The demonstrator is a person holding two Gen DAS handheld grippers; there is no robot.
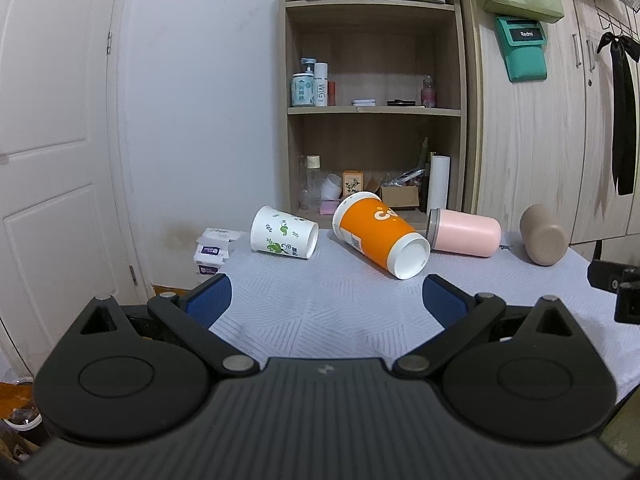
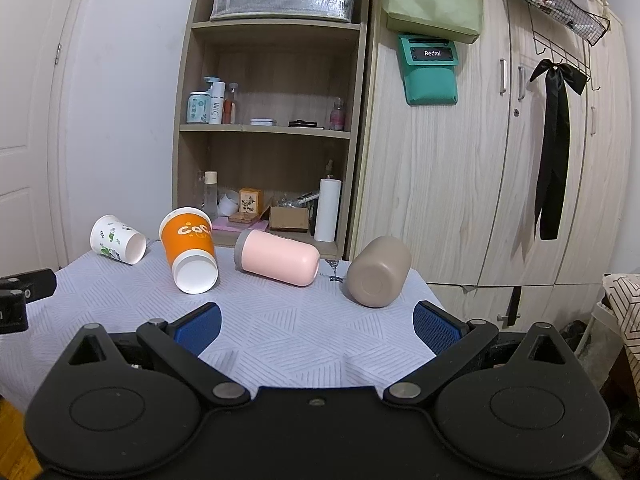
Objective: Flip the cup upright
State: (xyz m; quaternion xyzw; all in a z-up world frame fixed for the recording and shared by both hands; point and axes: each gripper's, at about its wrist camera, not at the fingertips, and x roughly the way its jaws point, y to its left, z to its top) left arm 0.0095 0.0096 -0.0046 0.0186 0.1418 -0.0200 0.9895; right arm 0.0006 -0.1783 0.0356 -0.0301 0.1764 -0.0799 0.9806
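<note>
Currently, table state: four cups lie on their sides in a row across the far half of a table covered by a pale patterned cloth (image 1: 320, 304).
Left gripper (image 1: 326, 300): jaws spread wide, blue pads (image 1: 210, 300) well apart, nothing between them; it hangs over the near part of the cloth, well short of the cups.
Right gripper (image 2: 316, 326): likewise released, blue pads (image 2: 436, 330) wide apart and empty, above the near cloth.
White floral paper cup (image 1: 284, 236): leftmost, on its side, base turned toward the right.
Orange paper cup (image 1: 378, 238): on its side, just right of the floral cup, white base pointing toward the cameras and its mouth toward the shelf; in the left wrist view it sits ahead of the left gripper's gap.
Pink cup (image 2: 278, 262): on its side, grey rim to the left, rounded closed end to the right; close beside the orange cup, contact cannot be told.
Taupe cup (image 2: 378, 276): rightmost, near the table's right edge, tipped over with its flat base toward the right wrist camera; apart from the pink cup.
Background: open wooden shelf unit (image 2: 272, 128) holding bottles and boxes behind the table; wood-grain wardrobe (image 2: 500, 184) to the right with a black ribbon (image 2: 554, 140) hanging on it.
</note>
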